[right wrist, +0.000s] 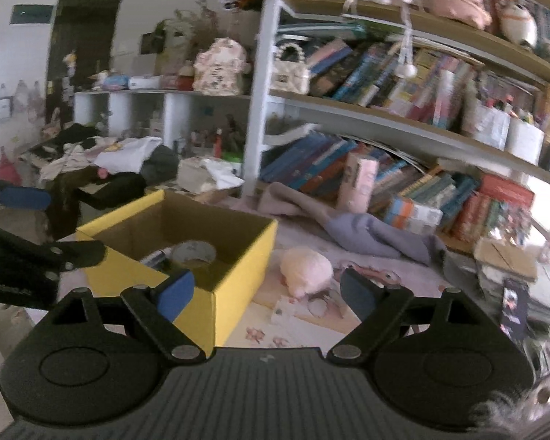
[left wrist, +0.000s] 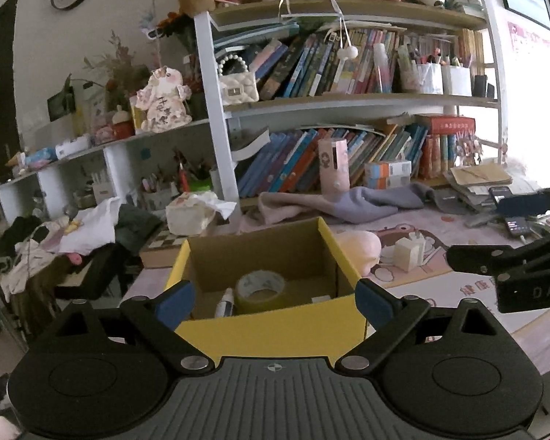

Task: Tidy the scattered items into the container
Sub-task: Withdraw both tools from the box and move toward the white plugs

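A yellow cardboard box point(left wrist: 275, 326) stands open on the desk and also shows in the right wrist view point(right wrist: 238, 267). Inside lie a roll of tape point(left wrist: 261, 288), a small white bottle point(left wrist: 225, 304) and a small white item point(left wrist: 321, 299). My left gripper point(left wrist: 275, 302) is open and empty, its jaws wide apart just before the box's near wall. My right gripper point(right wrist: 266, 293) is open and empty, above the mat to the right of the box. A pink plush point(right wrist: 306, 266) and a small white box point(left wrist: 409, 253) lie on the mat.
A grey-pink cloth point(left wrist: 348, 201) lies by the bookshelf point(left wrist: 311, 106). A tissue box point(left wrist: 189, 214) stands behind the yellow box. Clothes pile point(left wrist: 73, 234) at the left. Phones and papers point(left wrist: 509, 209) sit at the right. A flat card point(right wrist: 288, 311) lies on the mat.
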### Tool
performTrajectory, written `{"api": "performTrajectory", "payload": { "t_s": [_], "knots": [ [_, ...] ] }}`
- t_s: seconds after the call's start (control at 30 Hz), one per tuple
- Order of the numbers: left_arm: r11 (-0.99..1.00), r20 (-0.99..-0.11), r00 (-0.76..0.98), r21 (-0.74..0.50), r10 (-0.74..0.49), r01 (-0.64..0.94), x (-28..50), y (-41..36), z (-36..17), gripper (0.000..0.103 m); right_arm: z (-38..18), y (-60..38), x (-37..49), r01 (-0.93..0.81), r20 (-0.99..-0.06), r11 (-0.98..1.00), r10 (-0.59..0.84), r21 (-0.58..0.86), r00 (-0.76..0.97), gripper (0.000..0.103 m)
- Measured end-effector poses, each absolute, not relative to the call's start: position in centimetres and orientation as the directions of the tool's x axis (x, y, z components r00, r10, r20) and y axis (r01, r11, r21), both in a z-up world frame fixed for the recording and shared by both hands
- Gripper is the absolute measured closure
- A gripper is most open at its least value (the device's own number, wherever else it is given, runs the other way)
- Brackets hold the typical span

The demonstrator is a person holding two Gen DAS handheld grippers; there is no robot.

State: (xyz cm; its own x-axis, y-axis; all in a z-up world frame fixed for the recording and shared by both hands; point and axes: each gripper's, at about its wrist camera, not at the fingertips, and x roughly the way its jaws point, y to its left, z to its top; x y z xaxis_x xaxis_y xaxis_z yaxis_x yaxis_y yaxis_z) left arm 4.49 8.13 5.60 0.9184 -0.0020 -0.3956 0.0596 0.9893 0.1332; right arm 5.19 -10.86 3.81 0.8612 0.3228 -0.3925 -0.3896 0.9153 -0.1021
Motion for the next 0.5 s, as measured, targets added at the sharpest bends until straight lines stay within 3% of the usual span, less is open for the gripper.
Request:
{"api": "performTrajectory", "payload": {
  "t_s": [0.23, 0.5],
  "knots": [
    [0.998, -0.413, 0.911, 0.056, 0.023, 0.000, 3.1, 8.9, 4.4, 0.007, 1.7, -13.1, 3.9, -0.305, -0.450, 0.949, 0.236, -0.086, 0.861, 0.016],
    [0.997, -0.438, 0.899, 0.060, -0.009, 0.039, 2.9, 7.1, 3.1, 0.007, 0.2, -15.2, 2.8, -0.217, -0.477, 0.972, 0.150, -0.089, 0.866, 0.016]
  ]
}}
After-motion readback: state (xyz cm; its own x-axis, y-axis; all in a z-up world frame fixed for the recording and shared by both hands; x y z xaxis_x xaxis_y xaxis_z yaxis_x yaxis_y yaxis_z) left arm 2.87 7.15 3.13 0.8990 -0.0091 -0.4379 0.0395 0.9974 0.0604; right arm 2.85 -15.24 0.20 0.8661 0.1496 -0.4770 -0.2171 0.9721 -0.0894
